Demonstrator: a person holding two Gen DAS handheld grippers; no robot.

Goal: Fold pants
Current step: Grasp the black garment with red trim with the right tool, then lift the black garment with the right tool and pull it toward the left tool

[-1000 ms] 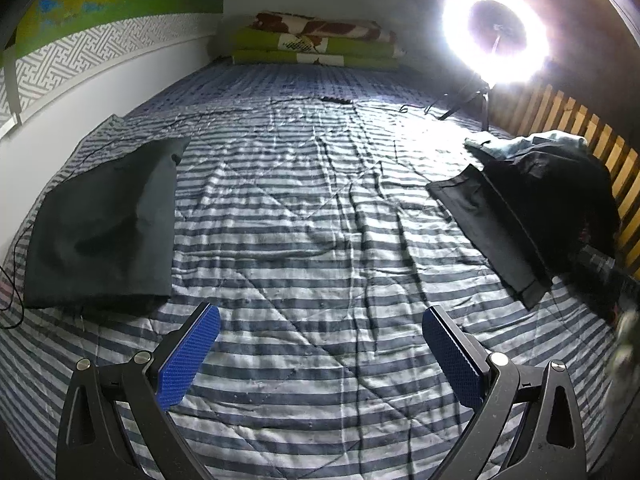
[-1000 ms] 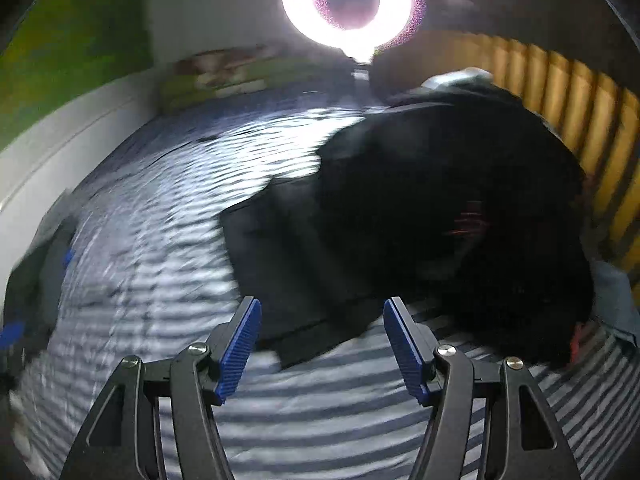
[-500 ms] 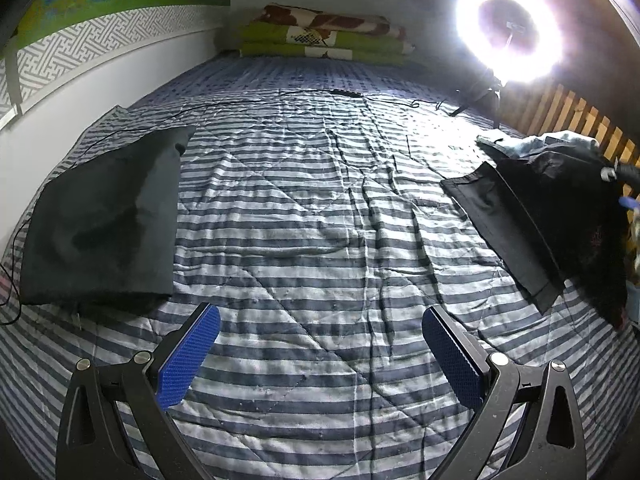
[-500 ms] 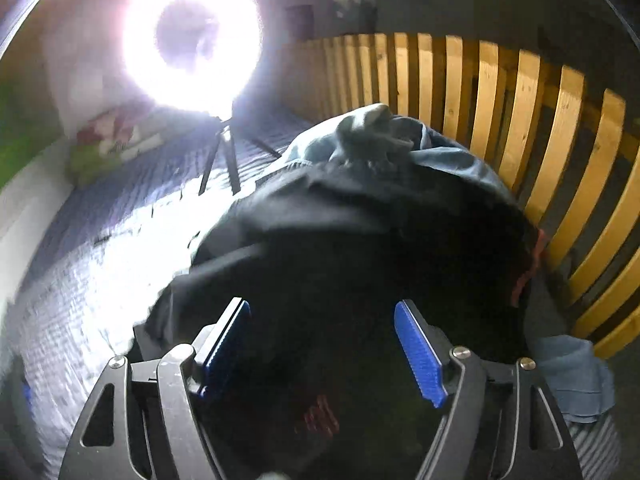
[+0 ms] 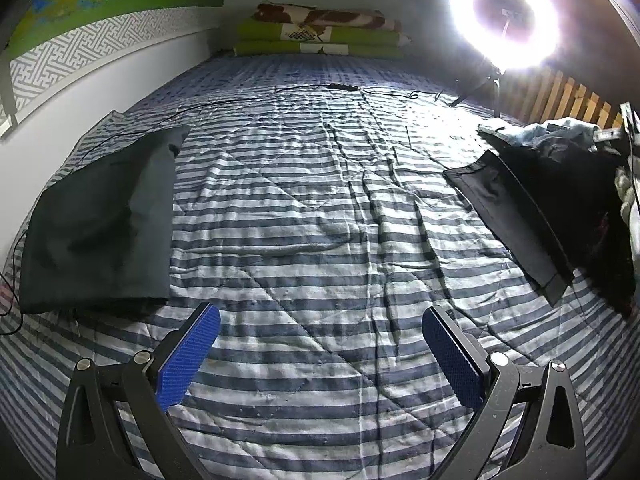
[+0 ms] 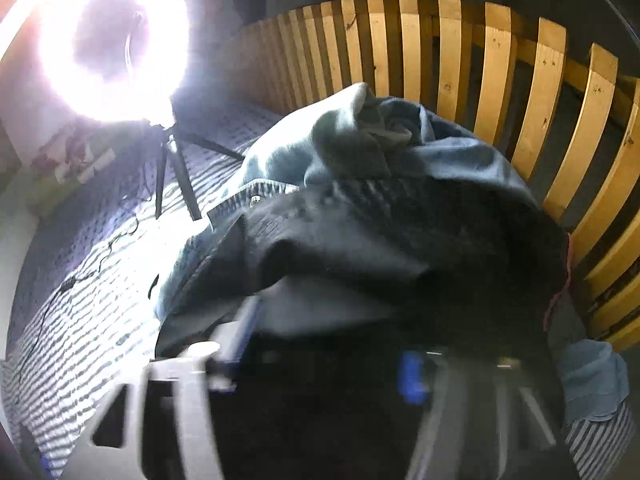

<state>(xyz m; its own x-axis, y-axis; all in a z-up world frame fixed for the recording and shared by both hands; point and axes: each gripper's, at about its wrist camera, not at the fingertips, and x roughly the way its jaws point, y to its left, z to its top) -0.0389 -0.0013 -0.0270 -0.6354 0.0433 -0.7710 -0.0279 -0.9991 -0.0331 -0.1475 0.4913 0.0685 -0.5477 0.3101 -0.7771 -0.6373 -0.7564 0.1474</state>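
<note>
A dark folded pair of pants lies flat on the striped quilt at the left. At the right, by the rail, sits a heap of unfolded clothes with one black pant leg spread toward the middle. My left gripper hangs open over bare quilt, holding nothing. In the right wrist view my right gripper is blurred and sunk into the black garment on top of the heap. Its jaws are closing with black cloth between them. A blue-grey garment lies behind.
A bright ring light on a tripod stands on the bed's far right, its cables trailing across the quilt. A wooden slat rail borders the heap. Folded blankets are stacked at the head, with a wall along the left.
My right gripper swung from the bed's edge over the clothes heap, dropped into the black cloth, and its jaws narrowed. The left gripper stayed put and open.
</note>
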